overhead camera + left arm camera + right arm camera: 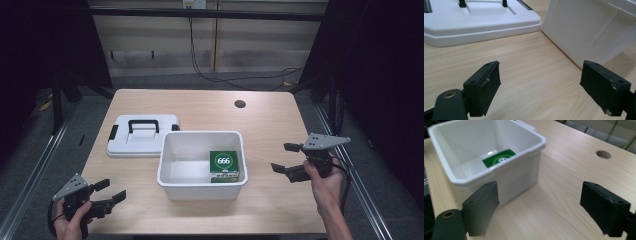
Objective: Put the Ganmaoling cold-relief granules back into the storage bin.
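While green "666" box (224, 165) sits inside white plastic bin (200, 188), I hold left gripper (111, 192) and right gripper (285, 158) flanking bin, jaws released, empty.

In the right gripper view the bin's (499, 165) near wall hides most of the green box (499, 157), whose print is blurred. In the left gripper view the lid (474, 22) is cut off at the top and left edges, its handle (482, 3) showing just two black stubs, and the bin's top runs out of frame.
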Demonstrator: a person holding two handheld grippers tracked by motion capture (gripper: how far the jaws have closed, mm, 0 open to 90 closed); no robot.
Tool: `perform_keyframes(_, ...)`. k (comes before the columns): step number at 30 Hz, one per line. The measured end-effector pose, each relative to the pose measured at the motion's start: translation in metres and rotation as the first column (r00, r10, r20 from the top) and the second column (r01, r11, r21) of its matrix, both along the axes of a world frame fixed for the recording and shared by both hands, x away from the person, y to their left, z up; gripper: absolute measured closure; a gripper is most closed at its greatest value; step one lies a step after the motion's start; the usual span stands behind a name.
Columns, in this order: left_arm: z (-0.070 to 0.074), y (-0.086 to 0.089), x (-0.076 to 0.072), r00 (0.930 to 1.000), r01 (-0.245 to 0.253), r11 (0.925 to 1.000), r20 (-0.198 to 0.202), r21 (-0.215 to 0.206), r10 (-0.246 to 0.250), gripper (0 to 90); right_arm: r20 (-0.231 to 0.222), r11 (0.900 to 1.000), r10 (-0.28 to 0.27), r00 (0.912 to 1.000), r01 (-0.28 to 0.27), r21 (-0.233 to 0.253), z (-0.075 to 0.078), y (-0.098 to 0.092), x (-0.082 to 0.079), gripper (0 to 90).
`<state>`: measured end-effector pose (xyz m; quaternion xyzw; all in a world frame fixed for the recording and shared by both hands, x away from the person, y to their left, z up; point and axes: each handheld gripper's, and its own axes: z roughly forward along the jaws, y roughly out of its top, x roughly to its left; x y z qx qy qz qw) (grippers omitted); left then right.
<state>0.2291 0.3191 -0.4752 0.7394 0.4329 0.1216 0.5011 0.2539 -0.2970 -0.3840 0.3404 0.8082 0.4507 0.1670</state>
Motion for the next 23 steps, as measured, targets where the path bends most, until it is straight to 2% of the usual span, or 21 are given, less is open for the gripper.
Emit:
perform_keyframes(2, 0.0, -0.001, 0.0, 1.0, 0.001, 1.0, -0.002, -0.003, -0.001, 15.9, -0.012, 1.0, -0.02, 0.9997, 0.02, 0.022, -0.008, -0.007, -0.003, 14.5)
perform_keyframes(5, 0.001, -0.002, 0.001, 1.0, 0.01, 1.0, -0.001, -0.001, -0.01, 15.9, -0.021, 0.999, -0.039, 0.999, 0.039, 0.004, -0.016, -0.013, -0.006, 14.4)
perform_keyframes(7, 0.001, -0.002, 0.0, 1.0, 0.009, 1.0, 0.003, -0.001, -0.009, 15.9, 0.003, 0.998, -0.066, 0.9978, 0.066, 0.003, -0.018, -0.017, -0.009, 14.2)
perform_keyframes(9, 0.001, -0.001, 0.0, 1.0, 0.006, 1.0, 0.003, -0.002, -0.006, 15.9, 0.008, 0.997, -0.073, 0.9973, 0.073, 0.028, -0.022, -0.02, -0.011, 14.2)
perform_keyframes(13, 0.002, -0.001, -0.002, 0.9999, 0.011, 0.9999, 0.011, -0.006, -0.011, 15.9, -0.027, 0.996, -0.091, 0.9955, 0.092, 0.011, -0.039, -0.024, -0.012, 14.1)
perform_keyframes(16, 0.003, -0.002, -0.002, 0.9997, 0.022, 0.9998, 0.013, -0.004, -0.022, 15.8, -0.051, 0.994, -0.104, 0.9933, 0.103, -0.025, -0.053, -0.026, -0.01, 13.9)
perform_keyframes(18, 0.003, -0.002, -0.002, 0.9996, 0.024, 0.9997, 0.013, -0.005, -0.024, 15.9, -0.052, 0.992, -0.126, 0.9906, 0.125, -0.035, -0.059, -0.028, -0.008, 13.4)
perform_keyframes(23, 0.003, -0.002, -0.002, 0.9996, 0.022, 0.9997, 0.016, -0.005, -0.022, 15.9, -0.05, 0.991, -0.131, 0.9902, 0.13, -0.022, -0.063, -0.032, -0.006, 13.3)
